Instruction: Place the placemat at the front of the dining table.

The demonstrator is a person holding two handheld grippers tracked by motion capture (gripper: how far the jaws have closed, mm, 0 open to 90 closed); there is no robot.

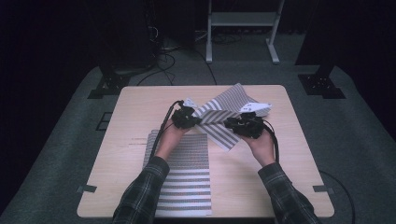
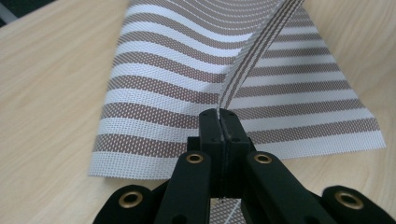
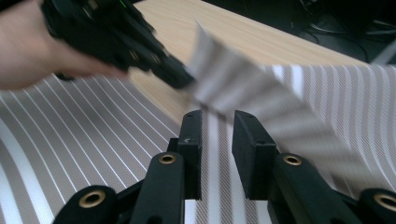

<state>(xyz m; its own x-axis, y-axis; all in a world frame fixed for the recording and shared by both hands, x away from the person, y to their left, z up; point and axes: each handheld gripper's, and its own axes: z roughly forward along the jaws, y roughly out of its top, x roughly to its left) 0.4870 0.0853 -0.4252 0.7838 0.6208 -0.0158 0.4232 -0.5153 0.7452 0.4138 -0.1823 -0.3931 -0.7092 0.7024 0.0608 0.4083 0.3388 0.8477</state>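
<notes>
We see a wooden table (image 1: 261,177) across the middle of the high view. One striped mat (image 1: 184,175) lies flat at lower centre. A second striped mat (image 1: 224,114) is lifted at centre; the left gripper (image 1: 195,120) is clenched on its edge, while the right gripper (image 1: 229,123) is released beside it.

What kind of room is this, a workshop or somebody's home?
Probably a lab or recording studio: a lone wooden table on grey carpet, dark curtains around, loose cables and a metal stand behind.
</notes>
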